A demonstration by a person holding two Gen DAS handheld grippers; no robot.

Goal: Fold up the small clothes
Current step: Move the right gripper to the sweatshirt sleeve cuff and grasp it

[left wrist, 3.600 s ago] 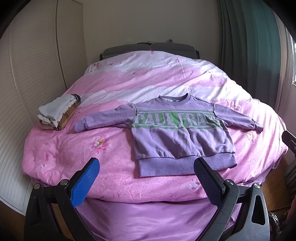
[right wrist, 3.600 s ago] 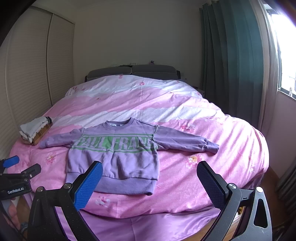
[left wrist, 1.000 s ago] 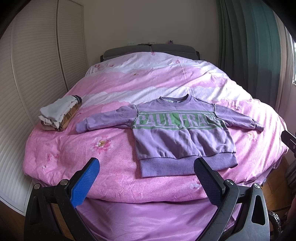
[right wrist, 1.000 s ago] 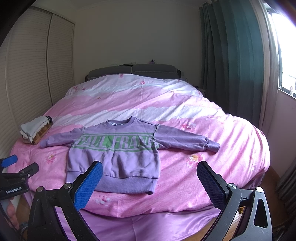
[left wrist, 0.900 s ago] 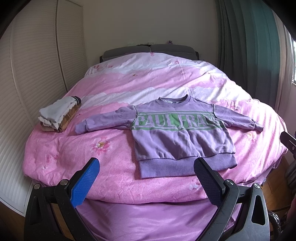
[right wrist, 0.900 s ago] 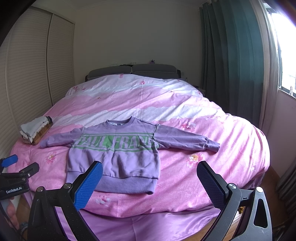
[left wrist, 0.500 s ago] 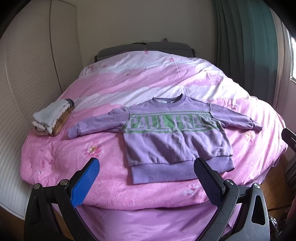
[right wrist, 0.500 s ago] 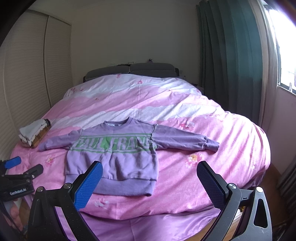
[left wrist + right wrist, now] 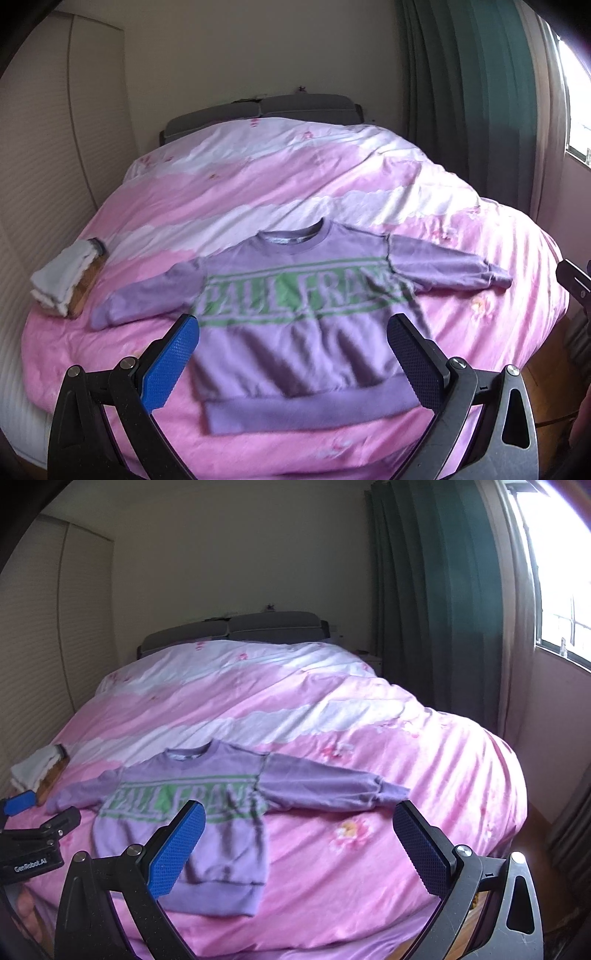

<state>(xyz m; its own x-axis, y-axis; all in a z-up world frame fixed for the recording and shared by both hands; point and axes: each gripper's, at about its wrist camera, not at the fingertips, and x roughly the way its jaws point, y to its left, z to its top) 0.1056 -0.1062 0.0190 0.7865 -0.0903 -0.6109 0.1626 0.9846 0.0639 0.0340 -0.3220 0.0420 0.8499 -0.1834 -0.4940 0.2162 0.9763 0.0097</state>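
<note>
A small purple sweatshirt (image 9: 295,332) with a green and white letter band lies flat, front up, on the pink bed, both sleeves spread sideways and its hem toward me. My left gripper (image 9: 293,363) hangs open in front of the sweatshirt's lower body, nothing between its blue pads. From the right wrist view the sweatshirt (image 9: 207,812) sits left of centre, its right sleeve cuff (image 9: 391,792) reaching toward the middle. There my right gripper (image 9: 297,845) is open over the bed's near edge, empty. The left gripper's body (image 9: 33,834) shows at the left edge.
A pink and white duvet (image 9: 332,192) covers the whole bed. A stack of folded light clothes (image 9: 62,280) lies at the bed's left side. Dark green curtains (image 9: 436,609) and a window stand on the right, a ribbed wardrobe door (image 9: 40,147) on the left.
Both grippers have moved forward toward the bed and tilted up a little, so the sweatshirt now sits lower and closer between the fingers. Both stay open; the sweatshirt has not moved.
</note>
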